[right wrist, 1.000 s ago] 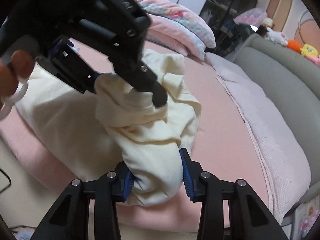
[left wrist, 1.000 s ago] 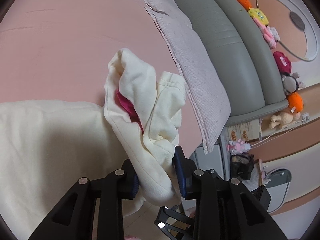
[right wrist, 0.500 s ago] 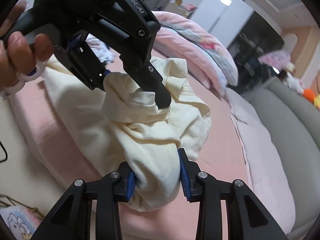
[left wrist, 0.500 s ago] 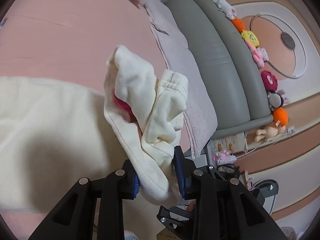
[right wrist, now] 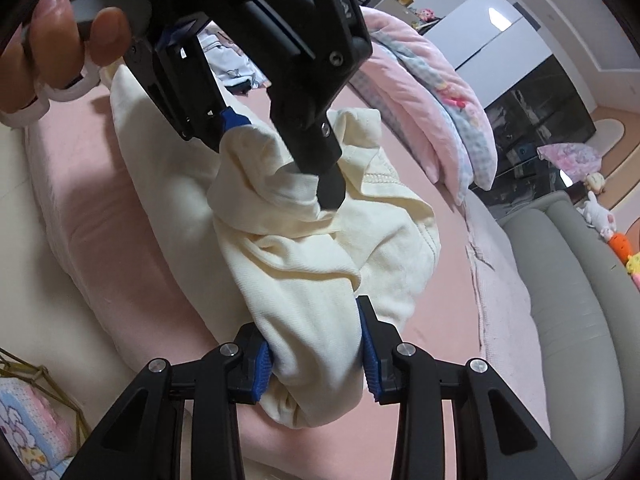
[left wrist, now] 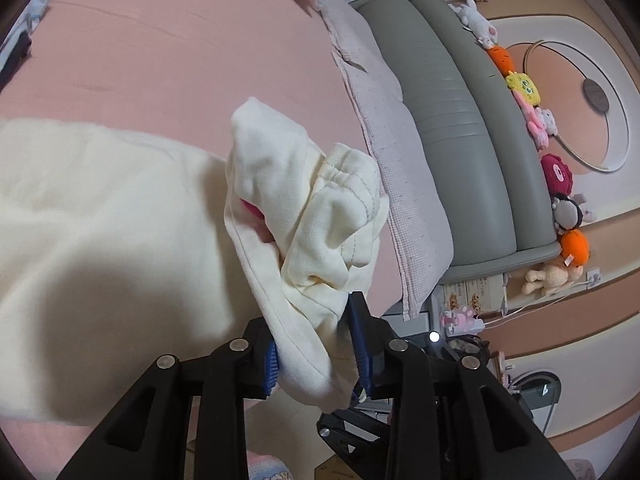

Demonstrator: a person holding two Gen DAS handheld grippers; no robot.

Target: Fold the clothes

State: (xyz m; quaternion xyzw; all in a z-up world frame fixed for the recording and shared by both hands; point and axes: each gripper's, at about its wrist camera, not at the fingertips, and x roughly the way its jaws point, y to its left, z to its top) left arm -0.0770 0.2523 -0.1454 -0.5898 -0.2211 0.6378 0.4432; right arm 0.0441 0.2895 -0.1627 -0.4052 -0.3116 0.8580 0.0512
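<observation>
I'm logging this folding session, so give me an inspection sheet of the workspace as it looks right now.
Surface: pink bed sheet, mostly bare.
Job's things: cream garment, bunched and lifted at one end, the rest spread on the bed; pink patch inside a fold.
Clutter: folded blankets at the bed's far side.
Grippers: left gripper fingers have just been opening, cloth between them; right gripper clamped on a cloth bundle.
Cables: white cord by the headboard.
Surroundings: grey headboard, plush toys, dark cabinet.
</observation>
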